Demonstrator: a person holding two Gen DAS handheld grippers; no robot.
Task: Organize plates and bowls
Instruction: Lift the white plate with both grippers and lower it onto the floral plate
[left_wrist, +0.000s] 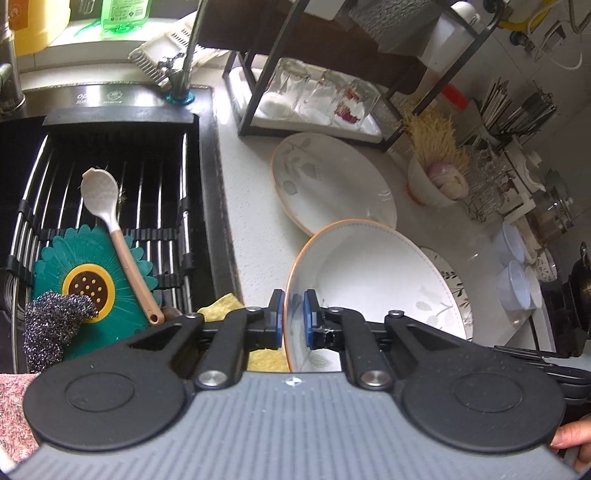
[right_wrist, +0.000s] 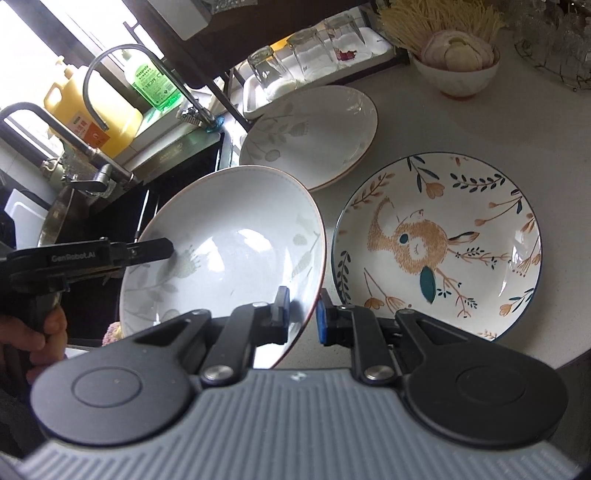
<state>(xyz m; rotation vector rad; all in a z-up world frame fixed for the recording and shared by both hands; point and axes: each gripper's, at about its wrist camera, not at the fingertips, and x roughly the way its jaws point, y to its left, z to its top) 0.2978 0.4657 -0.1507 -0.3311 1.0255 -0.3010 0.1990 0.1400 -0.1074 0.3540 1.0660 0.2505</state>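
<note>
A white deep plate with a pale leaf print and an orange rim (left_wrist: 369, 280) (right_wrist: 229, 243) hangs tilted above the counter, held from both sides. My left gripper (left_wrist: 293, 317) is shut on its left rim and also shows in the right wrist view (right_wrist: 162, 250). My right gripper (right_wrist: 303, 314) is shut on its right rim. A second leaf plate (left_wrist: 332, 184) (right_wrist: 310, 133) lies flat on the counter behind. A rabbit-print plate (right_wrist: 436, 243) (left_wrist: 458, 288) lies to the right, partly under the held plate in the left wrist view.
A sink (left_wrist: 207, 155) on the left holds a rack with a spoon (left_wrist: 110, 218), a sunflower mat (left_wrist: 88, 288) and a steel scrubber (left_wrist: 51, 321). Upturned glasses (left_wrist: 325, 92) stand on a tray under a shelf frame. A bowl of noodles and onion (right_wrist: 458, 74) sits behind the plates.
</note>
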